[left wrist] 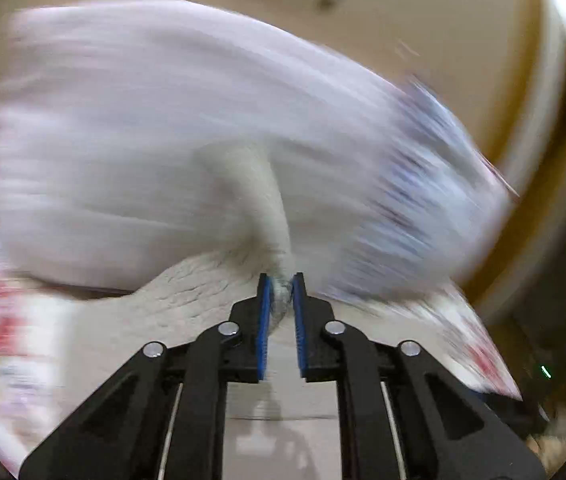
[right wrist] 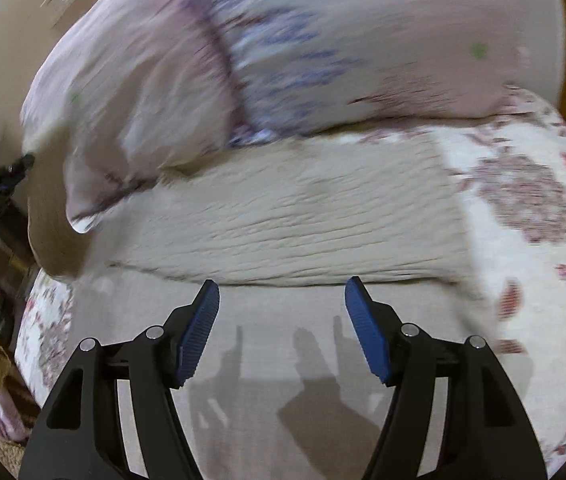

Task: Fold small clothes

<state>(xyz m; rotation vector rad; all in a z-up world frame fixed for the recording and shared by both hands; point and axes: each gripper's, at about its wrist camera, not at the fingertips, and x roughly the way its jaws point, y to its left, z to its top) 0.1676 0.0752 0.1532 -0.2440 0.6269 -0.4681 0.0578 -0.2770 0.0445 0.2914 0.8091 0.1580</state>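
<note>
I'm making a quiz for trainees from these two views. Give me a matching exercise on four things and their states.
Things:
1. left gripper
2. right gripper
3. pillow
4. beige garment

States:
A. spread on the floral bedspread
B. jaws wide apart, holding nothing
C. lilac, lying at the far end of the bed
D. clamped on pale cloth

Pairs: 1-D, 2-B, 3-C, 4-A

The pale ribbed knit garment (right wrist: 283,220) lies on the flowered quilted bedspread (right wrist: 523,208), the lilac patterned pillow (right wrist: 283,48) behind it at twelve o'clock.
</note>
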